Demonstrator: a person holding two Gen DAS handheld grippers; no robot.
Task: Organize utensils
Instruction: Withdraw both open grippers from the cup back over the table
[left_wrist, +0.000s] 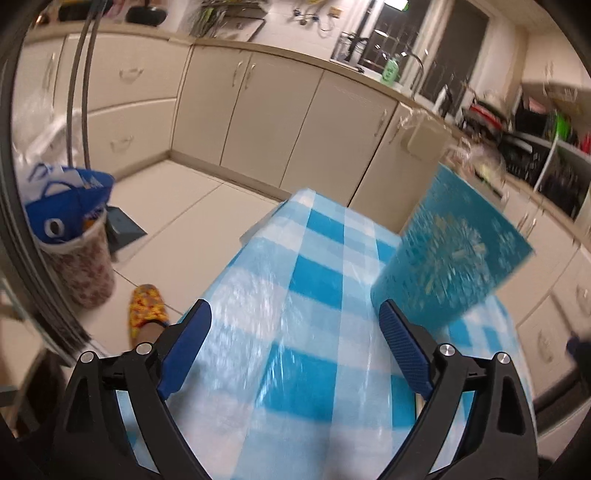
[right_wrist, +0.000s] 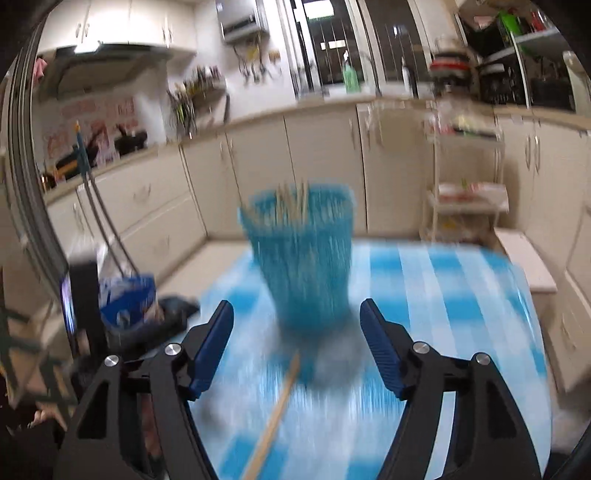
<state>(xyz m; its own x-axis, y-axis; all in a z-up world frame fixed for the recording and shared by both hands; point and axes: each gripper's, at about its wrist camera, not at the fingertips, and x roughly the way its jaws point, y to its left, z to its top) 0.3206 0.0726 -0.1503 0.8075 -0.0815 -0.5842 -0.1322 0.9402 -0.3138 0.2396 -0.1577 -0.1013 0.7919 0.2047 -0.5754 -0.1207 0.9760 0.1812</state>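
Observation:
A blue perforated utensil holder (right_wrist: 301, 254) stands on the blue-and-white checked tablecloth (right_wrist: 443, 295), with wooden chopsticks (right_wrist: 291, 201) sticking out of its top. It also shows in the left wrist view (left_wrist: 447, 254), to the right of my left gripper. A loose wooden chopstick (right_wrist: 277, 413) lies on the cloth between my right gripper's jaws. My right gripper (right_wrist: 297, 308) is open, just in front of the holder. My left gripper (left_wrist: 295, 310) is open and empty above the cloth (left_wrist: 314, 280). Both views are motion-blurred.
Cream kitchen cabinets (left_wrist: 258, 110) run along the far wall. A bin with a blue bag (left_wrist: 74, 236) stands on the floor at left. A yellow slipper (left_wrist: 147, 306) is beside the table. A white rack (right_wrist: 465, 199) stands behind the table at right.

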